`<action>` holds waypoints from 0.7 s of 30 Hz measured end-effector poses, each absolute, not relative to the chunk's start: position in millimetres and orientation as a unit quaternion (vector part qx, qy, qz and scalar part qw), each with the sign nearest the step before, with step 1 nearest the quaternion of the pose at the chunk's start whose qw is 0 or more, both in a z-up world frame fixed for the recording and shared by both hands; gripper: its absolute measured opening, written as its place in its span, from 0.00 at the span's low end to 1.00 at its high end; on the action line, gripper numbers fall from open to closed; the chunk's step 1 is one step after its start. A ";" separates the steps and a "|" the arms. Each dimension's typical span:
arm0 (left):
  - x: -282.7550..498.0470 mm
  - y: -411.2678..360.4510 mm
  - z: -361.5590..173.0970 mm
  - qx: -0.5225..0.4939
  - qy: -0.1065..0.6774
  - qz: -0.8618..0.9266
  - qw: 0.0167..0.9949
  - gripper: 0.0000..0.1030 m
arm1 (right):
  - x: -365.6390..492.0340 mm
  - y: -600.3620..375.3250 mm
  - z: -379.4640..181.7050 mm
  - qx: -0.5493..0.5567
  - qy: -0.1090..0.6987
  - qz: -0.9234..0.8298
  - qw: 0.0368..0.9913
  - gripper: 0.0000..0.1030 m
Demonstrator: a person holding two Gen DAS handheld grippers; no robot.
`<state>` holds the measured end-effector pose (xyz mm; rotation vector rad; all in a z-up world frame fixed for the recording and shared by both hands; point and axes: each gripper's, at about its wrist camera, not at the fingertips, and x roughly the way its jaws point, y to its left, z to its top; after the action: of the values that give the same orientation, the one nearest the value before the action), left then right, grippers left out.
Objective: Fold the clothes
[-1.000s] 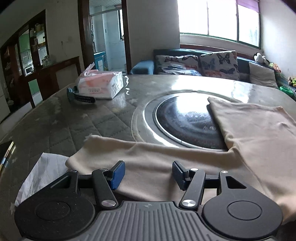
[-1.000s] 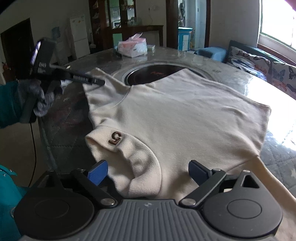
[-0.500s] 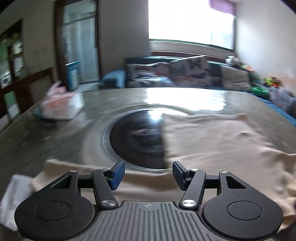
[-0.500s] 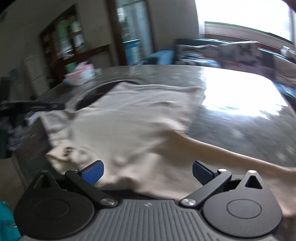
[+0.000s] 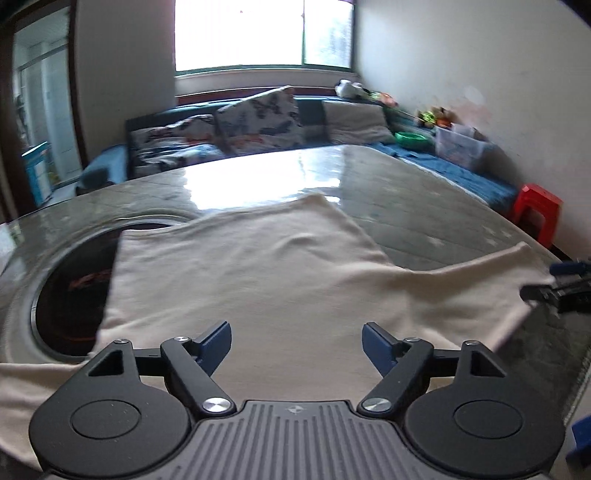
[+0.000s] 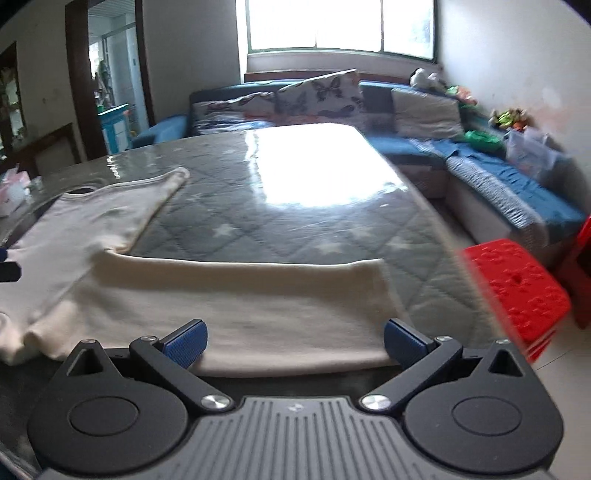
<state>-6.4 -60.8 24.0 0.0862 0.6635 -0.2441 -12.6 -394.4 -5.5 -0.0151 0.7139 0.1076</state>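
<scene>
Your cream sweater [image 5: 258, 269] lies spread flat on the counter [image 6: 295, 229], one edge overlapping the dark round inset [image 5: 70, 288], one sleeve [image 6: 258, 291] stretched sideways.

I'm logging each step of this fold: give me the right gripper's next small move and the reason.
Probably ease the right gripper down and close on the cream sweater's sleeve just ahead. Its jaws are open and empty, and the sleeve lies flat, unfolded, across the table.

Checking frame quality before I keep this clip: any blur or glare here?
Left wrist view: the window is blown out, its glare lies on the table, and the cream shirt is smeared by motion. Right wrist view: a white glare patch covers the tabletop, and the red stool streaks at the edge.
</scene>
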 end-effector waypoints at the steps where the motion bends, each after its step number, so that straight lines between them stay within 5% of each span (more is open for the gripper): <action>1: -7.0 -64.9 22.0 0.047 0.327 -0.123 0.936 0.81 | -12.4 -398.0 -6.0 -0.010 0.348 0.042 0.937 1.00; 18: -15.8 -86.5 0.5 0.087 0.347 -0.146 0.922 1.00 | -17.6 -417.2 -5.9 -0.005 0.345 0.009 0.939 1.00; 21: -16.5 -85.2 0.7 0.083 0.348 -0.146 0.922 1.00 | -20.3 -415.8 -3.7 0.001 0.346 0.013 0.938 0.89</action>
<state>-16.5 -85.2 0.7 0.1711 0.7136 -0.2997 -20.3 -415.8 -3.7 0.0016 0.7062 0.0258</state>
